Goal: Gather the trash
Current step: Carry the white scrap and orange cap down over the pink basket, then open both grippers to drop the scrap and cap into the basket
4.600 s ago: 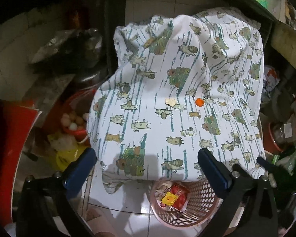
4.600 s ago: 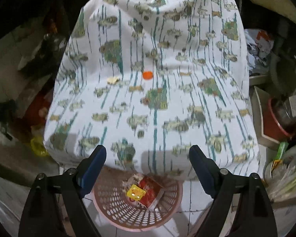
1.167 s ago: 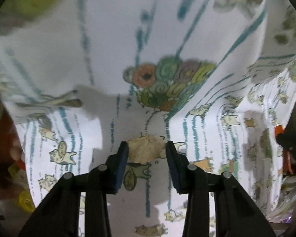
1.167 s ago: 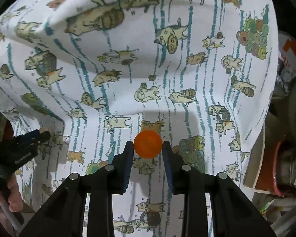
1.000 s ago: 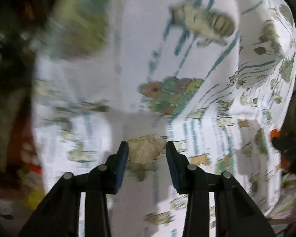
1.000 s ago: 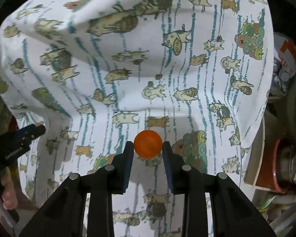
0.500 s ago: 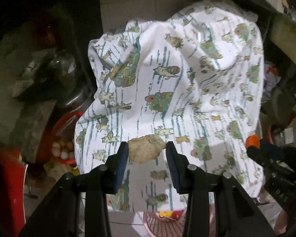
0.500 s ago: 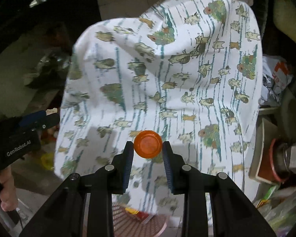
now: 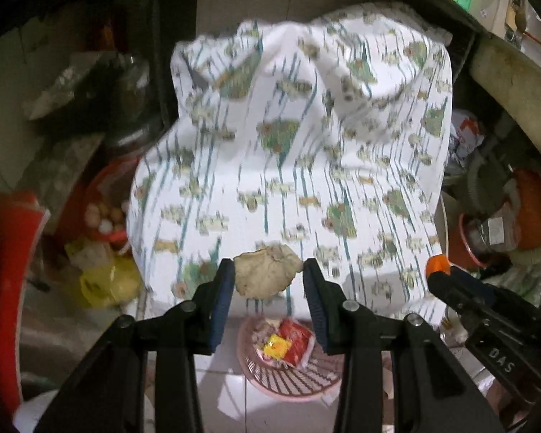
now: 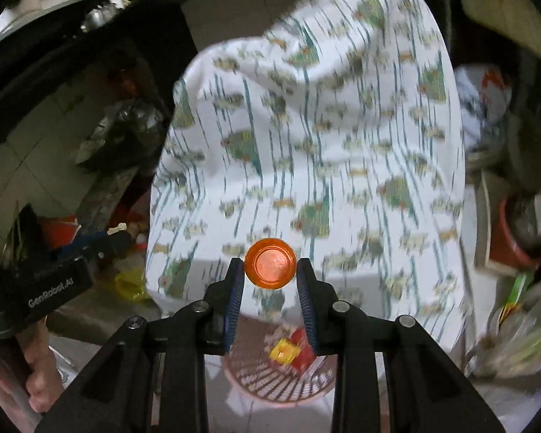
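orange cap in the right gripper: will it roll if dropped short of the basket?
Likely. The orange cap is a round disc, so it could roll on edge. It looks like light, rigid plastic and may bounce. The right gripper pinches only its rim.

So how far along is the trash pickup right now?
Done: wrappers already lie in the pink basket. In hand: the left gripper is shut on a crumpled beige scrap, and the right gripper is shut on an orange cap. Left: dropping both into the basket; no other trash shows on the patterned cloth.
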### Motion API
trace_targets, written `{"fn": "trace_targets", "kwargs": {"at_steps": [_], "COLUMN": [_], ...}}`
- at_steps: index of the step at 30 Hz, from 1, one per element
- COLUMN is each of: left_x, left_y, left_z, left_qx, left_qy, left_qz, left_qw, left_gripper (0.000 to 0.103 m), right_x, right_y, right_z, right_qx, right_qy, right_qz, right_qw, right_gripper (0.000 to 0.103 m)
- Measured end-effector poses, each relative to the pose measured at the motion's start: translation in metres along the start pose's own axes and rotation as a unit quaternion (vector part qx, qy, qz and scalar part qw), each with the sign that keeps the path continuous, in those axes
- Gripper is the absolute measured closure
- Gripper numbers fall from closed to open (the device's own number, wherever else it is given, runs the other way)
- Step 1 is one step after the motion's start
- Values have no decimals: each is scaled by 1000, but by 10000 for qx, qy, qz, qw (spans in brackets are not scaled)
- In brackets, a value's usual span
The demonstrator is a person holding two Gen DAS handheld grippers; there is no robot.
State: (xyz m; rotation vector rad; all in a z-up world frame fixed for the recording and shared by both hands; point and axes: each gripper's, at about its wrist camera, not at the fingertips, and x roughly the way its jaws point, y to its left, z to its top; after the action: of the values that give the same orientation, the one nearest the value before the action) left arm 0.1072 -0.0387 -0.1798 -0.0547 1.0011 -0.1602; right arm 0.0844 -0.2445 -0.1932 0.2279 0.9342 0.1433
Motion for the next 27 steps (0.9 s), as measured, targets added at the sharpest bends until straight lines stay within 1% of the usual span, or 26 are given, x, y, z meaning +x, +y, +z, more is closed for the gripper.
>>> {"fn": "trace_targets", "kwargs": {"at_steps": [2, 5, 7, 11, 13, 16, 18, 20, 22, 24, 27], "left_x": [12, 29, 42, 74, 87, 106, 118, 125, 134, 142, 153], "left_y": [1, 7, 10, 12, 12, 13, 13, 12, 12, 11, 5], "left_z": [-12, -27, -37, -59, -67, -79, -85, -89, -94, -97, -103], "left_qx": [-36, -214, -246, -298, -306, -377, -384, -298, -237, -201, 107], "left_qy": [80, 109, 227, 561, 693, 858, 899, 880, 839, 800, 870], "left_qz": [-102, -127, -240, -328, -326, -351, -431, -393, -403, -566, -515], "left_qw": [9999, 9996, 9992, 9974, 9966, 9950, 9943, 9949, 9954, 9950, 9948], "left_gripper": [66, 66, 66, 66, 66, 66, 66, 66, 66, 66, 66], "right_x": [16, 39, 54, 87, 103, 124, 139, 152, 164, 176, 185], "right_y": [-7, -19, -27, -39, -44, -54, -62, -70, -74, -72, -69], "right_z": [-12, -25, -34, -55, -66, -82, -92, -101, -105, -107, -110], "right_qx": [213, 584, 786, 1178, 1376, 1707, 1928, 2105, 2148, 1980, 1917], "right_qy": [250, 610, 805, 1172, 1300, 1471, 1588, 1667, 1761, 1906, 1864], "right_qz": [22, 116, 163, 280, 439, 500, 491, 500, 438, 370, 359], "right_qw": [9995, 9964, 9935, 9857, 9809, 9730, 9671, 9620, 9597, 9608, 9629], "right_gripper": [71, 71, 71, 71, 71, 71, 71, 71, 71, 71, 71]}}
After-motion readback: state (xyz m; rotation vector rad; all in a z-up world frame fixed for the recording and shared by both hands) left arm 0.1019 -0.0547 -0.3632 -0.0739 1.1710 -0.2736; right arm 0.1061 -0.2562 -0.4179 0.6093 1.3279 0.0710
